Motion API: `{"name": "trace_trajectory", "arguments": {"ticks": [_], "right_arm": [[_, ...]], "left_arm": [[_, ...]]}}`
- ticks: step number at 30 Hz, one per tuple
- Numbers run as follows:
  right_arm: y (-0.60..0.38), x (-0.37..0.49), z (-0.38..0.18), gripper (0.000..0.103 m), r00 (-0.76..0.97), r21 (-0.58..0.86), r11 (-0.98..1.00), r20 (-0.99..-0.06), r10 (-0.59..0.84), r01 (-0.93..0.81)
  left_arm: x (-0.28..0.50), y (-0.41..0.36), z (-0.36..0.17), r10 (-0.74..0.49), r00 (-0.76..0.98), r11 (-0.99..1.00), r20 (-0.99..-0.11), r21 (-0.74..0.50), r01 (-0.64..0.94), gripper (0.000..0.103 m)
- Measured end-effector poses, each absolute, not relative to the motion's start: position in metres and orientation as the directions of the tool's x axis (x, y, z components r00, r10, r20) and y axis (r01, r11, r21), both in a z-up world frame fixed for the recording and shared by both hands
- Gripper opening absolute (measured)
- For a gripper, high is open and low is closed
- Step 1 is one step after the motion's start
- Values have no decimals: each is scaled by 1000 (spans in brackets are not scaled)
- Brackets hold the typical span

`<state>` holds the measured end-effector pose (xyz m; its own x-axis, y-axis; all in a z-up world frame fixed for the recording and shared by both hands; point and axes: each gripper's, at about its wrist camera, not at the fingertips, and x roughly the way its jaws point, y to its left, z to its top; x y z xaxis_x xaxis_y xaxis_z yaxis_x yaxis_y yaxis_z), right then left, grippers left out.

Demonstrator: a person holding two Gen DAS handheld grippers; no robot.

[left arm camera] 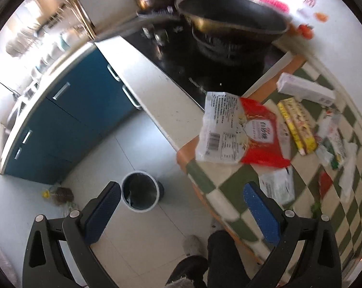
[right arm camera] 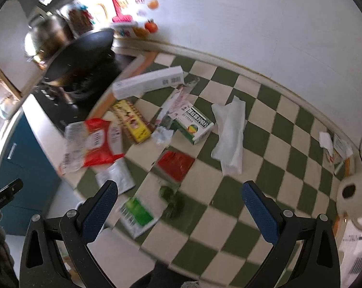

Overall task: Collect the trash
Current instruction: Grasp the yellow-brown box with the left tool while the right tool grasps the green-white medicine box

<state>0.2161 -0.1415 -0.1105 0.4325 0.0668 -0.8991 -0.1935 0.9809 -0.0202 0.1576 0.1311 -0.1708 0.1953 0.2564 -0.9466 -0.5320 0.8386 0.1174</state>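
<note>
Trash lies scattered on a green-and-white checkered cloth [right arm camera: 265,163] on the counter. A red-and-white bag [left arm camera: 241,129] [right arm camera: 94,141] hangs over the counter edge. Around it lie a long white box [right arm camera: 148,82], a yellow box [right arm camera: 131,120], a green-and-white carton [right arm camera: 195,124], a white tissue [right arm camera: 229,134], a red packet [right arm camera: 176,165], a silver pouch [right arm camera: 114,175], a green-and-white packet [right arm camera: 136,212] and a crumpled green scrap [right arm camera: 172,200]. A grey bin [left arm camera: 141,193] stands on the floor. My left gripper [left arm camera: 182,187] is open above floor and counter edge. My right gripper [right arm camera: 180,184] is open over the red packet, holding nothing.
A black wok [left arm camera: 231,16] sits on the dark hob [left arm camera: 181,55] left of the cloth. Blue cabinets [left arm camera: 68,120] run below the counter. A person's dark-clad legs and a slipper [left arm camera: 193,244] stand by the counter. A pale roll-like object [right arm camera: 351,192] is at the right.
</note>
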Motion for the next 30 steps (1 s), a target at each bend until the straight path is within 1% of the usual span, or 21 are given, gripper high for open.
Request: {"name": "trace_trajectory", "arguments": {"ticks": [3, 6, 9, 13, 16, 17, 18, 19, 21, 22, 26, 27, 30], "right_arm": [[-138, 264, -136, 103, 396, -32, 981, -917, 48, -192], [-137, 309, -166, 103, 346, -43, 980, -938, 27, -193], [-129, 349, -202, 103, 297, -76, 969, -955, -3, -234], [-118, 383, -249, 103, 217, -121, 940, -975, -52, -318], [-117, 396, -274, 99, 189, -137, 928, -979, -74, -348], [-117, 399, -282, 89, 176, -133, 926, -982, -74, -352], [-119, 401, -286, 87, 156, -115, 930, -986, -63, -348], [-122, 401, -286, 86, 159, -100, 936, -986, -48, -337], [-134, 403, -287, 85, 170, -112, 951, -983, -64, -287], [-144, 403, -286, 84, 174, -114, 963, -982, -73, -243], [-181, 401, -287, 84, 162, -79, 993, -985, -64, -88], [-189, 400, -289, 83, 162, -70, 995, -985, -59, -64], [-200, 400, -295, 83, 146, -61, 997, -988, -54, -50]], "left_arm": [[192, 137, -200, 236, 130, 831, -963, 131, -541, 103], [230, 126, -221, 221, 98, 850, -970, 142, -508, 103], [269, 113, -240, 199, 76, 871, -977, 141, -471, 103], [307, 91, -257, 159, 55, 891, -986, 120, -438, 103], [329, 75, -264, 134, 50, 901, -990, 101, -421, 103], [334, 71, -266, 123, 47, 904, -991, 93, -417, 103], [340, 66, -268, 111, 44, 907, -993, 84, -413, 103], [347, 61, -271, 87, 41, 910, -995, 62, -411, 103], [358, 54, -275, 34, 38, 907, -999, 15, -421, 103], [364, 51, -279, -16, 38, 900, -999, -31, -435, 103], [387, 44, -297, -121, 22, 860, -992, -115, -497, 102], [391, 43, -303, -136, 14, 851, -991, -124, -510, 100], [407, 37, -321, -148, -21, 842, -989, -115, -527, 86]]}}
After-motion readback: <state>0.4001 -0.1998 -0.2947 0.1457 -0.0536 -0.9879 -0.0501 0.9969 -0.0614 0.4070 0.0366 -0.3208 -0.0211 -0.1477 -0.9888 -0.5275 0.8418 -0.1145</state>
